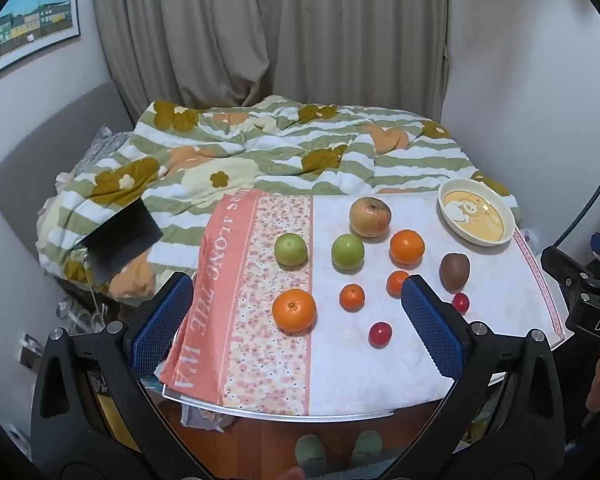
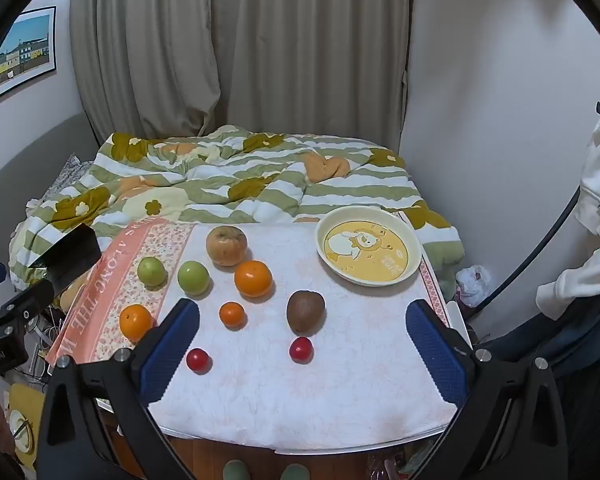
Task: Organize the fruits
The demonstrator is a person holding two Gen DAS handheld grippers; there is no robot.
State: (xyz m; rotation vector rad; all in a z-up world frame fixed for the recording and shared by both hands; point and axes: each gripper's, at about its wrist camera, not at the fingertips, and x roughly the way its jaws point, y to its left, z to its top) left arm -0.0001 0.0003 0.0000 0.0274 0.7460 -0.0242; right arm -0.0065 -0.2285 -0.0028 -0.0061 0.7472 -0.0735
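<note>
We see a worktop (image 2: 340,412) draped in a soft white quilted cloth with a peach floral band along its left side (image 1: 276,340), and on it a scatter of smooth, round fruit. At the back lies a dull brownish apple with a blotchy skin (image 2: 226,245), and just in front of it a glossy large orange (image 2: 253,278). To their left sit two matte green apples (image 2: 193,277) (image 2: 152,271), the farther-left one on the floral band, where a second large orange (image 1: 294,310) also rests nearer the front edge. A small mandarin (image 2: 232,314) sits mid-cloth; in the left wrist view a second small mandarin (image 1: 397,282) shows partly behind a finger pad. A fuzzy brown oval kiwi (image 2: 305,311) stands apart to the right, and two shiny red cherry tomatoes (image 2: 301,349) (image 2: 198,359) lie closest to us. A shallow cream ceramic bowl with a yellow cartoon print (image 2: 414,258) sits at the far right corner, holding nothing. Our left gripper (image 1: 298,316) and right gripper (image 2: 302,344) both hover above the near edge, tilted down toward the cloth, each with its blue, finely textured pads spread wide and grasping nothing. Beyond the worktop lies a bed with a rumpled green-striped flowered quilt (image 2: 240,176).
</note>
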